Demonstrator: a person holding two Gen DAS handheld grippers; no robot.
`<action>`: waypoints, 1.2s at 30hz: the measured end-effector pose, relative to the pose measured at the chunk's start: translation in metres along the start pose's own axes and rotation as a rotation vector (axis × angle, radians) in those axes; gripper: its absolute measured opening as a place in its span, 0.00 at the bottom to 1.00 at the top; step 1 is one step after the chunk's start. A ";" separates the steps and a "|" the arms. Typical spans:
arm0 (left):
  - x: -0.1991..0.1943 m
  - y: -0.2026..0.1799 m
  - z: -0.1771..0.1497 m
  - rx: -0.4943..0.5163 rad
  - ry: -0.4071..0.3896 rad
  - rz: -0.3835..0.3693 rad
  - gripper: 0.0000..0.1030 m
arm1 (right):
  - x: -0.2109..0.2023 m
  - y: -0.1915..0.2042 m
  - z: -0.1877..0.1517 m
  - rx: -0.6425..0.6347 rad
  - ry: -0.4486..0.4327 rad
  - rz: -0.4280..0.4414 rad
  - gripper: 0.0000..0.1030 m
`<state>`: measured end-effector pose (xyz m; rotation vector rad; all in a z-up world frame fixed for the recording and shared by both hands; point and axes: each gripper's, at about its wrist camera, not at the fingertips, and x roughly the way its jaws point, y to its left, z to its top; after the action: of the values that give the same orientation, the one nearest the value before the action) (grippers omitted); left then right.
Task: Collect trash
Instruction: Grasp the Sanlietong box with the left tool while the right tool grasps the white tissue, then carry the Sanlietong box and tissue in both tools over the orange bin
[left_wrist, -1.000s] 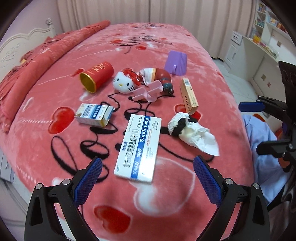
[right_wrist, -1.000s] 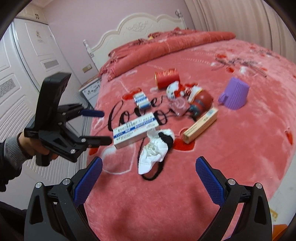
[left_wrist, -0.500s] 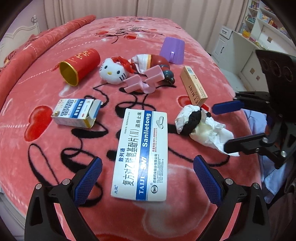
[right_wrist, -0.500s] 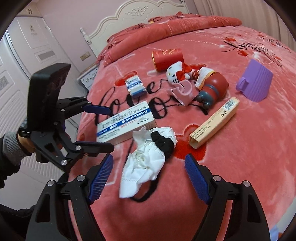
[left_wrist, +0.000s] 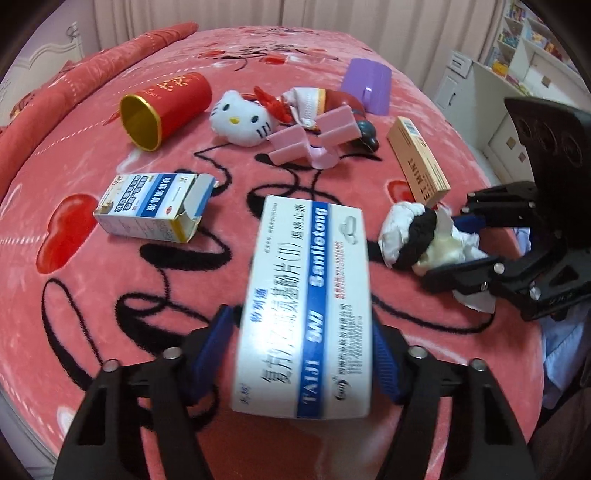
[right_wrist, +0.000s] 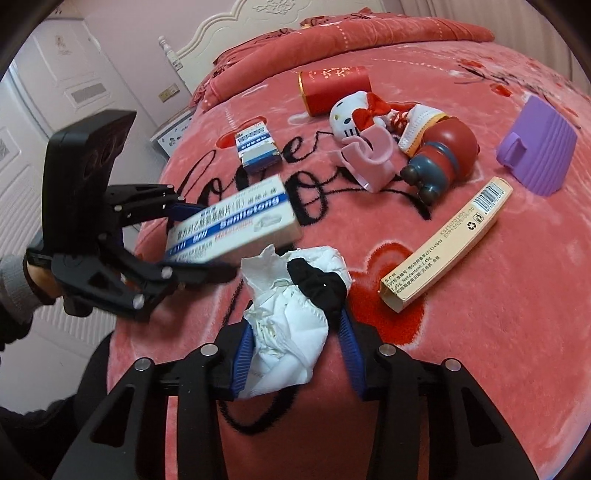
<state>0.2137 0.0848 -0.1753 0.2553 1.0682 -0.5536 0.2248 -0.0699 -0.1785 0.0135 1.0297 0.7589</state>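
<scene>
My left gripper (left_wrist: 303, 347) is shut on the long white-and-blue medicine box (left_wrist: 306, 306), tilted up off the pink bedspread; the box also shows in the right wrist view (right_wrist: 232, 229). My right gripper (right_wrist: 295, 350) is shut on the crumpled white tissue wad with a black band (right_wrist: 291, 325), which also shows in the left wrist view (left_wrist: 417, 240). On the bed lie a small open blue-white box (left_wrist: 151, 210), a tan carton (left_wrist: 417, 162) and a red tin (left_wrist: 166, 103).
A Hello Kitty plush (left_wrist: 240, 118), a pink plastic holder (left_wrist: 310, 140), a red-blue figure (right_wrist: 439, 155) and a purple dustpan-like piece (left_wrist: 367, 86) lie mid-bed. White cabinets (left_wrist: 491, 96) stand right of the bed, a headboard (right_wrist: 266, 22) at the back.
Both grippers moved forward and closed: the left onto the long medicine box, lifting it, and the right onto the tissue wad.
</scene>
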 end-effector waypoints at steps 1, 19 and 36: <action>0.000 0.000 0.000 0.000 0.000 0.008 0.59 | 0.000 0.001 -0.001 -0.011 -0.001 -0.006 0.39; -0.086 -0.082 -0.021 0.013 -0.042 0.029 0.59 | -0.108 0.027 -0.041 -0.027 -0.112 0.087 0.35; -0.120 -0.226 0.015 0.219 -0.145 -0.045 0.59 | -0.282 0.006 -0.141 0.016 -0.348 -0.041 0.35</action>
<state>0.0585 -0.0746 -0.0482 0.3782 0.8744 -0.7201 0.0309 -0.2737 -0.0355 0.1334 0.7028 0.6818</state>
